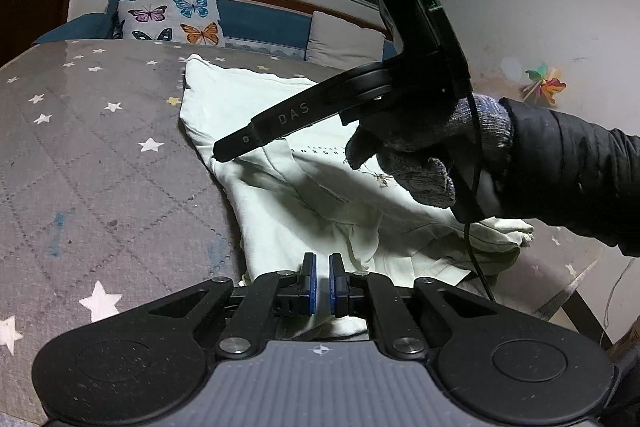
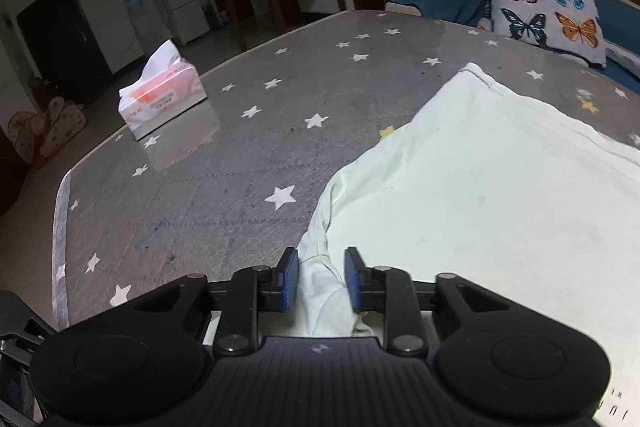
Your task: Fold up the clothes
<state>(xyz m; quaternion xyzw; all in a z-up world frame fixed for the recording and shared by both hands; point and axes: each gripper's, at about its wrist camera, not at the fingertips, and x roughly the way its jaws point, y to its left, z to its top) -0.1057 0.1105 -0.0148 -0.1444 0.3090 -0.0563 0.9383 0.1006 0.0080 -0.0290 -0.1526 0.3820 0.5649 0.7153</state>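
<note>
The left gripper (image 1: 323, 281) hovers with jaws nearly shut at the shirt's (image 1: 304, 195) near hem, seemingly pinching nothing. The right gripper (image 2: 322, 279), parted, straddles a bunched fold at its left edge and is nearer. The shirt runs away across the star-print tablecloth (image 2: 224, 163), sofa (image 1: 264, 21) beyond.

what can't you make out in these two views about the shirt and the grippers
- Right gripper fingertips: in the left wrist view, seen edge-on, so their gap is unreadable there.
- Left gripper: whether its nearly closed pads pinch the shirt is unclear.
- Shirt print: too small, partly hidden by the gloved hand.
- Shirt's right side: cut off by the right wrist view's edge.
- Tissue pack label: too blurred to read.
</note>
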